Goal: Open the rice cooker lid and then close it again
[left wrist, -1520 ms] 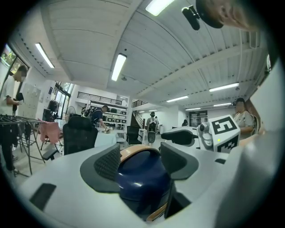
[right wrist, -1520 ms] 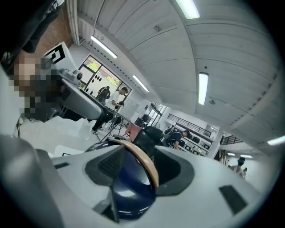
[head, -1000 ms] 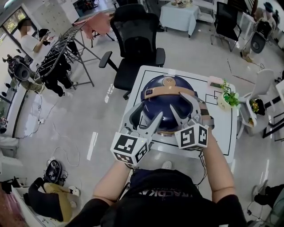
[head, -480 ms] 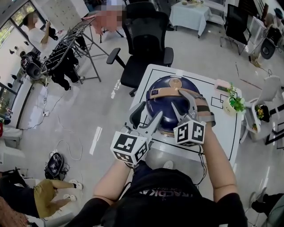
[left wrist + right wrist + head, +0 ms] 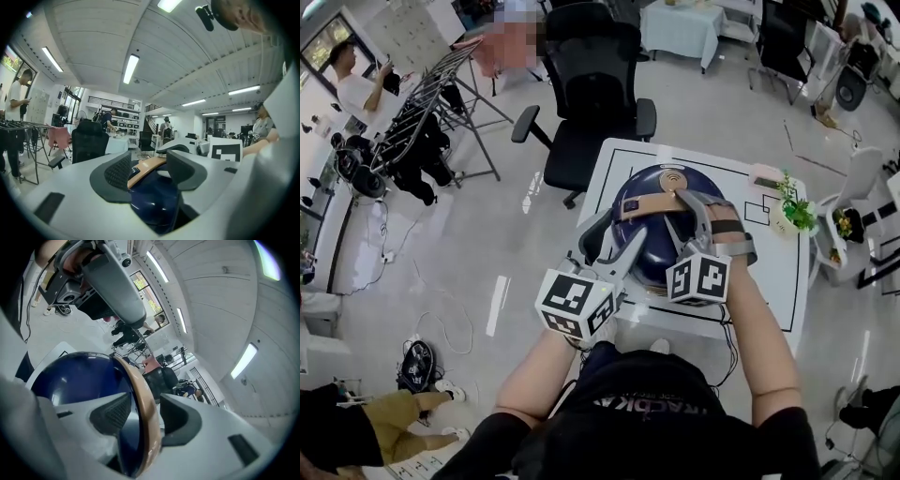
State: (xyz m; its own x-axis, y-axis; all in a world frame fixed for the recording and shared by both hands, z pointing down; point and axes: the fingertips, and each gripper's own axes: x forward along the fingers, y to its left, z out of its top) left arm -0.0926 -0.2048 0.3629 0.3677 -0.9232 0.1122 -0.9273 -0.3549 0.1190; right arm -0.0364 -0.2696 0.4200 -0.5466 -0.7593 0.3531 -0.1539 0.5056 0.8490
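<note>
A rice cooker with a dark blue domed lid point(image 5: 659, 253) and a tan handle point(image 5: 642, 204) across its top stands on a white table point(image 5: 769, 281). The lid is down. My left gripper point(image 5: 614, 234) reaches in from the near left. Its jaws are closing, with the tan handle point(image 5: 140, 171) between them above the blue lid point(image 5: 157, 199); a gap still shows at the right pad. My right gripper point(image 5: 689, 208) sits over the handle's right part. The handle point(image 5: 145, 399) runs between its jaws beside the blue lid point(image 5: 79, 376), with a gap at one pad.
A black office chair point(image 5: 591, 84) stands just beyond the table. A small potted plant point(image 5: 792, 211) and a pink object point(image 5: 764, 175) sit at the table's far right. A clothes rack point(image 5: 422, 112) and people are off to the left.
My left gripper has pushed forward along the cooker toward the handle, and its jaws have narrowed a little. My right gripper has rolled and sunk slightly onto the handle.
</note>
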